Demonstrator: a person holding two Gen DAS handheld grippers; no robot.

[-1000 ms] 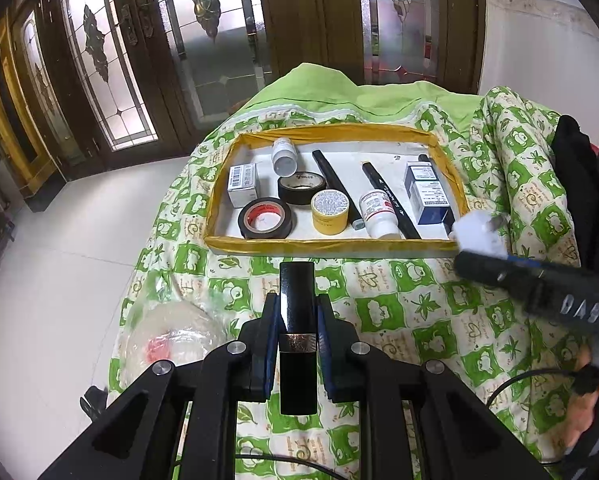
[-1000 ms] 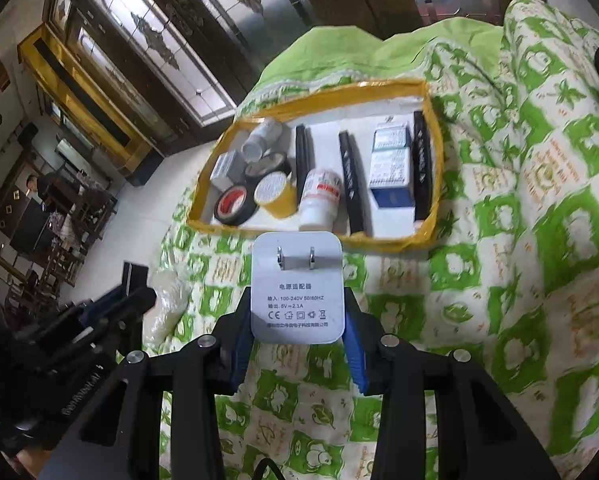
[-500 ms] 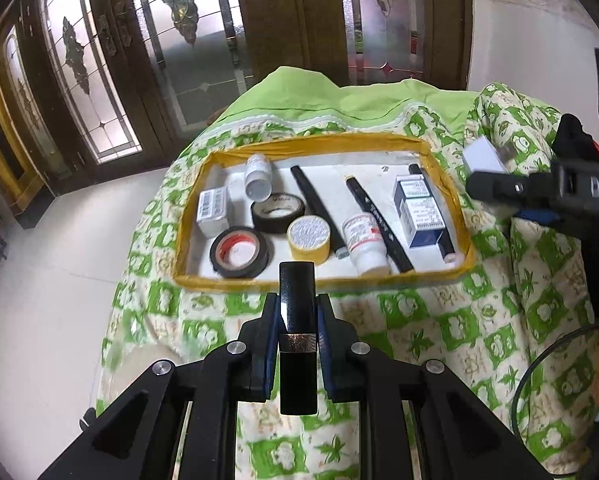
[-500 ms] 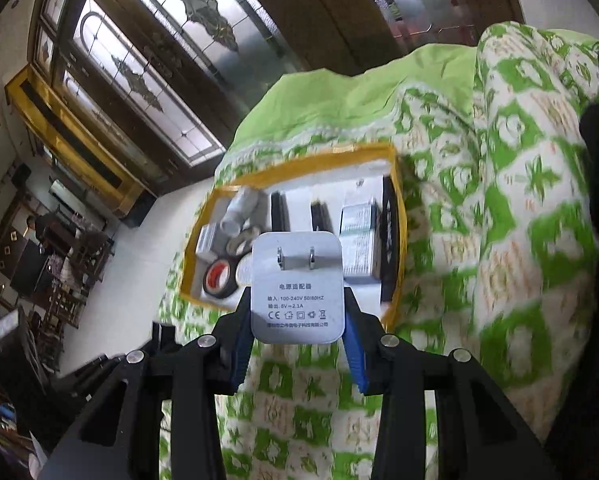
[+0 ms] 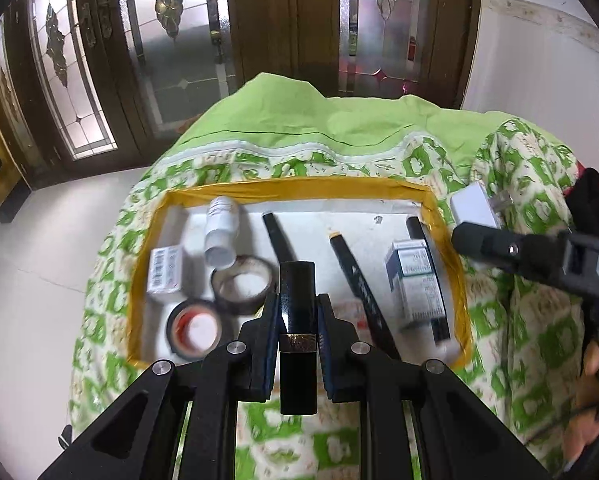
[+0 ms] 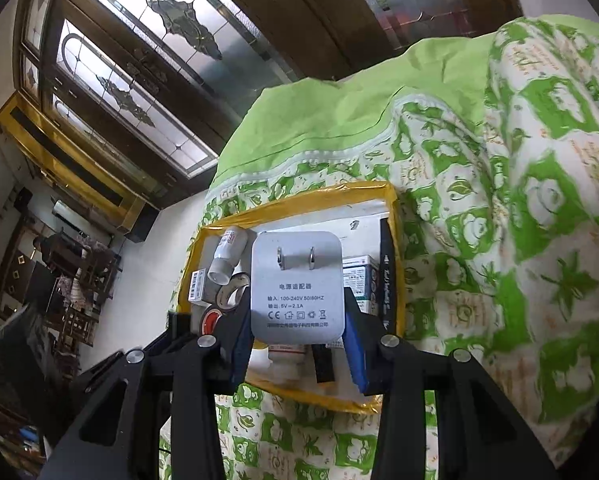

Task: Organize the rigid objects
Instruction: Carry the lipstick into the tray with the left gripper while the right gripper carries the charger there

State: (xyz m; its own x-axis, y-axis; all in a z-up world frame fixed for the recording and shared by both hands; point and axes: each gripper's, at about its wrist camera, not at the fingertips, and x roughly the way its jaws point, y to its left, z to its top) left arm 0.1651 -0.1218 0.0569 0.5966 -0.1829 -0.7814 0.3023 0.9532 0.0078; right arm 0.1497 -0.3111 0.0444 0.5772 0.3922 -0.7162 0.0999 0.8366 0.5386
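L gripper [image 5: 298, 312] is clamped on black lipstick tube [image 5: 297, 320], R gripper [image 6: 297, 320] clamped on white power adapter [image 6: 297, 284]; both held above yellow-rimmed tray [image 5: 299, 192] w/ tape rolls [image 5: 241, 290], on green quilt [image 5: 519, 320].

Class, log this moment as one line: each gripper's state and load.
left gripper: shut on black bar | right gripper: shut on charger | tray: ahead

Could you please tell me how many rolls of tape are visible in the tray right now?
2 visible: a dark roll mid-left in the tray, and a black roll with a red core at the front-left. The hand-held gripper may hide more.
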